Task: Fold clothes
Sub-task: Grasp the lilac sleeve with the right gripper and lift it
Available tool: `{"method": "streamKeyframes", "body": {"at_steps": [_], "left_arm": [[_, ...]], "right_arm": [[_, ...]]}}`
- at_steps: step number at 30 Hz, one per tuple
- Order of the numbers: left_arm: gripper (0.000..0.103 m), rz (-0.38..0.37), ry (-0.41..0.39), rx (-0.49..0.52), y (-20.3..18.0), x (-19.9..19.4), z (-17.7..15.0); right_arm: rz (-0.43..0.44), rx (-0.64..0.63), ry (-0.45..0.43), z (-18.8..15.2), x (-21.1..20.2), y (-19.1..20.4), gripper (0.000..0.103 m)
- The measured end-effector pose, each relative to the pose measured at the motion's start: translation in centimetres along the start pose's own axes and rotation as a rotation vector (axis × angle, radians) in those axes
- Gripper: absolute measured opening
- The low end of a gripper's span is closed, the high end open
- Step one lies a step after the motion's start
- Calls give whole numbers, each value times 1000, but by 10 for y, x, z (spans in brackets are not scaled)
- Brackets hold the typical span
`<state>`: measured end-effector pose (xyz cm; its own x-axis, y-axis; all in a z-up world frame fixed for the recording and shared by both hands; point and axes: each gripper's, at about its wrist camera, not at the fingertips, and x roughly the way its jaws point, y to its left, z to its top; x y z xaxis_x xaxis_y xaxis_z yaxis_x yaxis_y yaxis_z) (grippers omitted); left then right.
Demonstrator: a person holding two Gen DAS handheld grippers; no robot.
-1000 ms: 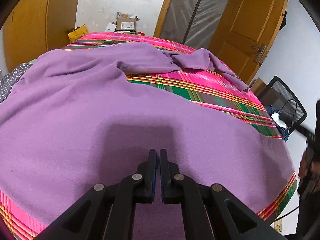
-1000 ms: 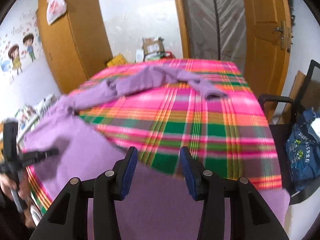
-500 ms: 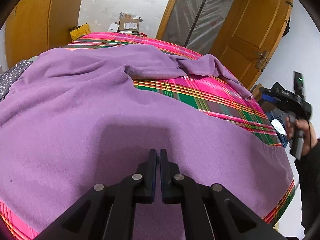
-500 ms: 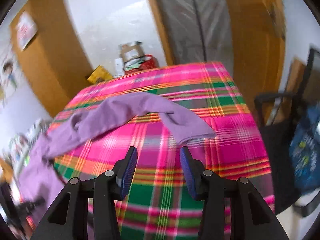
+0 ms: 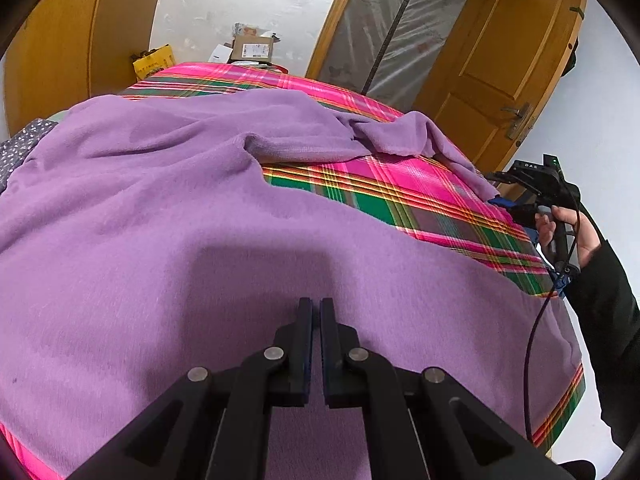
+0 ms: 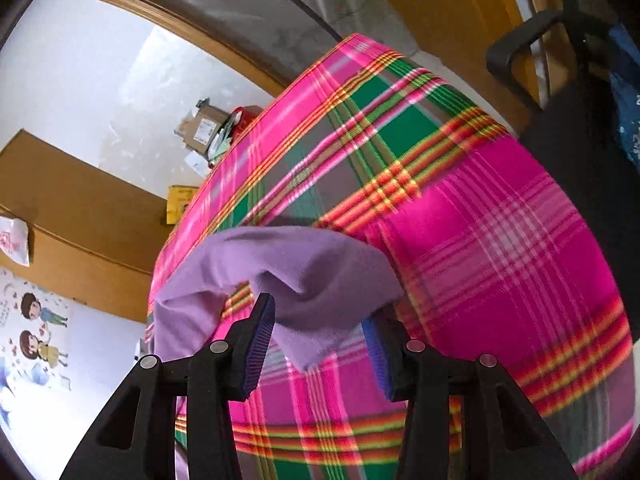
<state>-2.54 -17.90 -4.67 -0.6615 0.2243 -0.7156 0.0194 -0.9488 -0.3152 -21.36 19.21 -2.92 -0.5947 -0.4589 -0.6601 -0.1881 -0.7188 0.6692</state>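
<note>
Item: purple garment [image 5: 168, 216], soft fleece, spread over a bed under a pink-and-green plaid cover [image 5: 404, 196]. The body lies flat directly ahead of and beneath the left claw [image 5: 316, 312]; one sleeve [image 6: 304, 276] trails away to the far right, ending between the fingers of the right claw [image 6: 316, 344].

Left claw: jaws closed, nothing visibly between them. It hovers over the garment's near hem — probably parked there while the other side works.

Right claw: jaws closing, the sleeve's cuff end lying loosely between the blue pads [image 6: 260, 340], which do not yet press on it. It is rolled over and angled down at the cloth, which suits a pinch on the cuff so that the sleeve can be carried back across the body — the likely first fold.

Holder: a hand [image 5: 576, 232] in a dark sleeve, at the right edge of the left-claw view, gripping the right tool's handle with a cable hanging below.

Not made out:
- whether the left claw touches the fabric;
- the garment's other sleeve and collar, lost among folds beyond the left claw;
- the near hem, cut off beneath the left claw's arms;
- the right-claw view is smeared toward its edges.
</note>
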Motion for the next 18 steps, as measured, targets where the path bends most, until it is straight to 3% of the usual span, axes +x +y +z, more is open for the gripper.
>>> {"method": "streamKeyframes", "body": {"at_steps": [1, 2, 3, 8, 14, 18], "left_arm": [[3, -1, 0, 0, 0, 1, 1], [3, -2, 0, -1, 0, 2, 2], [3, -3, 0, -1, 1, 3, 3], [3, -12, 3, -8, 3, 7, 8], [3, -22, 0, -14, 5, 9, 11], [3, -23, 0, -17, 5, 10, 12]], "right_arm": [[-6, -12, -4, 1, 1, 2, 33], [-21, -35, -12, 2, 1, 6, 15], [-36, -58, -21, 3, 0, 9, 10], [-109, -184, -75, 20, -11, 25, 8], [-247, -295, -235, 69, -52, 39, 8], [-294, -322, -299, 97, -72, 46, 8]]}}
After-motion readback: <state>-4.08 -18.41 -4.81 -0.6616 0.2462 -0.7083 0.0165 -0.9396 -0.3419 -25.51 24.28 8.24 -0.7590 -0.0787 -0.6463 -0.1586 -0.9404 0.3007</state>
